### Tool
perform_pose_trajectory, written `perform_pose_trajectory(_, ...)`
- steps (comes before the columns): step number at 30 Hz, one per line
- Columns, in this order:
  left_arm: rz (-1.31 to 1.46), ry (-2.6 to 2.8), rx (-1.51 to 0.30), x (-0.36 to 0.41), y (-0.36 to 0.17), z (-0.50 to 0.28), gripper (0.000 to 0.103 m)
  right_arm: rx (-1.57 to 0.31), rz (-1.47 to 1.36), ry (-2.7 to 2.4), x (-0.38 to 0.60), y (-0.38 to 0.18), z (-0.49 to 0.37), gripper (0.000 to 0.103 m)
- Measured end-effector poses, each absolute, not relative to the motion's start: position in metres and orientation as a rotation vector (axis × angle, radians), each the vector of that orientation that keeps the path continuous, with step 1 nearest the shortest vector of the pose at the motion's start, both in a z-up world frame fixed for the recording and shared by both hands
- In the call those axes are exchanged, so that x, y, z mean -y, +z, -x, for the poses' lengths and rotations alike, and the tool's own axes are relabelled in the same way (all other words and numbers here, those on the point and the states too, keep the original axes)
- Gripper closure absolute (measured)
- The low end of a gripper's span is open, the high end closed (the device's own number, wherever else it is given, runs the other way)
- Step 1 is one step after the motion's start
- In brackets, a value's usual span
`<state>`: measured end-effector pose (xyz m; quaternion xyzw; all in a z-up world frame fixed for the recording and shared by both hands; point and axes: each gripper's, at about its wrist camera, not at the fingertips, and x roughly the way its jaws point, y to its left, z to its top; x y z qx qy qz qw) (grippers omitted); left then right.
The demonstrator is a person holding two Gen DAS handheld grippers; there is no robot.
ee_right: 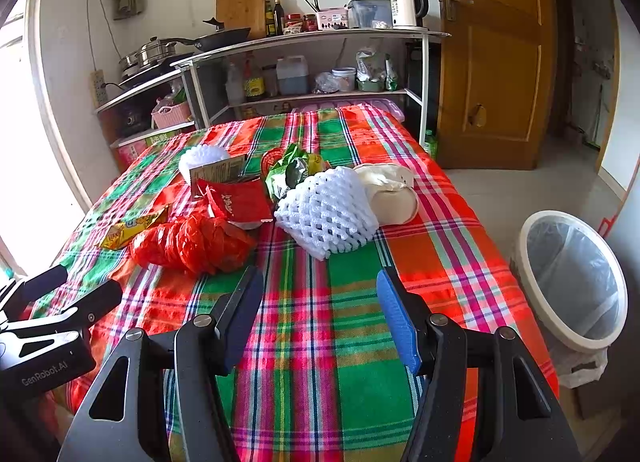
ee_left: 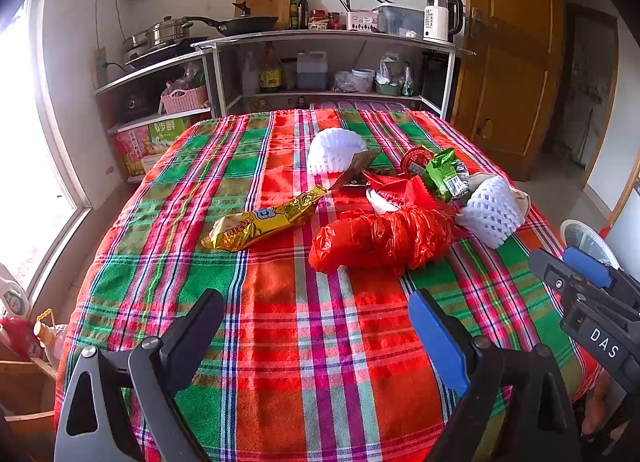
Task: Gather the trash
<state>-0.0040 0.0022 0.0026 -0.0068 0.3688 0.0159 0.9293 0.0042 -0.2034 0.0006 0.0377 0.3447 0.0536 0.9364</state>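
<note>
Trash lies in a heap on the plaid-clothed table point(ee_left: 280, 342): a crumpled red plastic bag point(ee_left: 380, 240) point(ee_right: 192, 244), a gold snack wrapper point(ee_left: 264, 222) point(ee_right: 132, 228), a green wrapper point(ee_left: 446, 172) point(ee_right: 290, 172), a red packet point(ee_right: 240, 200), two white foam fruit nets point(ee_left: 490, 210) point(ee_right: 328, 212) point(ee_left: 334, 150) and a cream wad point(ee_right: 394, 192). My left gripper point(ee_left: 320, 326) hangs open over bare cloth, short of the red bag. My right gripper point(ee_right: 320, 302) is open too, empty, just short of the nearer foam net. A lined white bin point(ee_right: 572, 282) stands on the floor to the right.
Behind the table runs a metal shelf unit point(ee_left: 332, 38) with pans, bottles, a kettle point(ee_left: 440, 18) and a pink basket. A wooden door point(ee_right: 492, 62) stands at the back right. A bright window fills the left side. Tiled floor lies right of the table.
</note>
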Motion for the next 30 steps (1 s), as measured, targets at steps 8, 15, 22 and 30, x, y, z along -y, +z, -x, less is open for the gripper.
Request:
perform_pose_trajectory(8, 0.015, 0.034, -0.756, -0.002, 0.003, 0.005, 0.009, -0.704, -0.076, 0.109, 0.204, 0.000, -0.004, 0.043)
perform_pose_trajectory(15, 0.013, 0.030, -0.757, -0.003, 0.002, 0.004, 0.009, -0.705, -0.076, 0.110, 0.204, -0.002, -0.005, 0.043)
perform_pose_trajectory(22, 0.083, -0.049, -0.776, -0.014, -0.001, -0.002, 0.009, -0.680, -0.109, 0.121, 0.212, 0.002, -0.009, 0.043)
perform_pose_trajectory(30, 0.121, -0.149, -0.777, -0.021, 0.001, -0.022, 0.009, -0.701, -0.159, 0.214, 0.226, 0.000, -0.045, 0.035)
